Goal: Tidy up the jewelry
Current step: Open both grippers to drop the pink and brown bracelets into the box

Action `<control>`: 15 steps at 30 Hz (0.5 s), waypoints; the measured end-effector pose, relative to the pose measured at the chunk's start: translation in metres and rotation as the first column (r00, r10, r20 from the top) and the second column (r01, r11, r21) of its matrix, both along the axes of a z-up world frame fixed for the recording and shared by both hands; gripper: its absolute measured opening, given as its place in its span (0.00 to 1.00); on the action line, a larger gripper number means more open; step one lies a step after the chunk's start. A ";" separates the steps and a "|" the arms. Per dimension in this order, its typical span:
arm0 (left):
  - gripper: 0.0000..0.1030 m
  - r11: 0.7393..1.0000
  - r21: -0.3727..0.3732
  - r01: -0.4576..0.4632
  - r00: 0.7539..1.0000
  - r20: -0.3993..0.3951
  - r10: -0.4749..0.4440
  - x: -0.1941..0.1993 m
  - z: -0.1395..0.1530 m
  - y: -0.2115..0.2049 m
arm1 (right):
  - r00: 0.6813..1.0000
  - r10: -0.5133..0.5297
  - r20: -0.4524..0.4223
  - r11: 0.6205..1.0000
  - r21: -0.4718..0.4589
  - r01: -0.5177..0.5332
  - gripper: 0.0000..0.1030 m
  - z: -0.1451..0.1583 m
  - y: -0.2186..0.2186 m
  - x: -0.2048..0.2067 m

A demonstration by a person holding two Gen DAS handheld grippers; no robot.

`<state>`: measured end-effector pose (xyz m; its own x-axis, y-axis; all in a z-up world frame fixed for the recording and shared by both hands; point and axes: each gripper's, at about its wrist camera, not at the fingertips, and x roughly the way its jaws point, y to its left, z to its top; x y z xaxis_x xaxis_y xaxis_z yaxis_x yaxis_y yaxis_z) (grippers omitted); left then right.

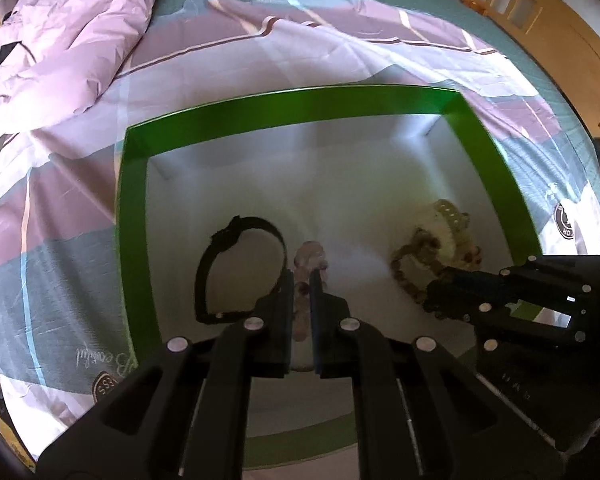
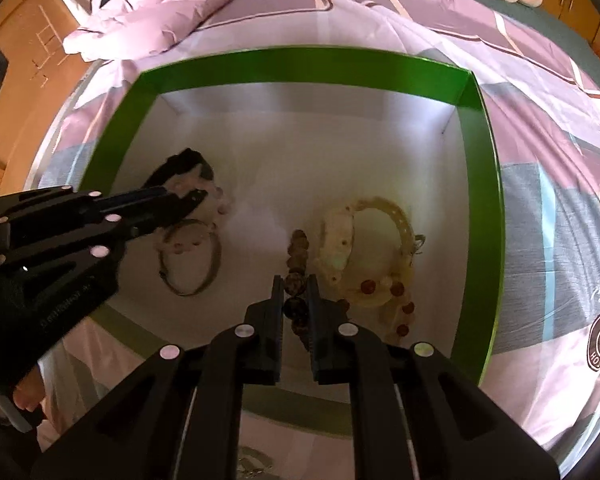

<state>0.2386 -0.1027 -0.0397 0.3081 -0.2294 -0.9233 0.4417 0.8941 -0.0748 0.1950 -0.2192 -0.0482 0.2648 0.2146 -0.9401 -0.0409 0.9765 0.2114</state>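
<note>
- The green-walled box (image 2: 484, 184) sits on the bedspread (image 1: 60, 208); its near wall is hidden behind both grippers.
- Left gripper (image 1: 301, 276) is clamped on the blurred pink bead bracelet (image 1: 309, 254), just beside the black band (image 1: 236, 268).
- Right gripper (image 2: 296, 280) is closed on the brown bead bracelet (image 2: 298, 248), beside the cream jewelry heap (image 2: 364, 252).

a home bedroom — bed (image 1: 340, 52), duvet (image 1: 68, 32)
</note>
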 end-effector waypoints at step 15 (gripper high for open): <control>0.76 0.998 -0.029 -0.059 0.998 0.033 0.060 0.000 0.016 0.008 | 1.000 -0.007 -0.026 0.999 0.043 0.008 0.55 0.006 0.005 -0.006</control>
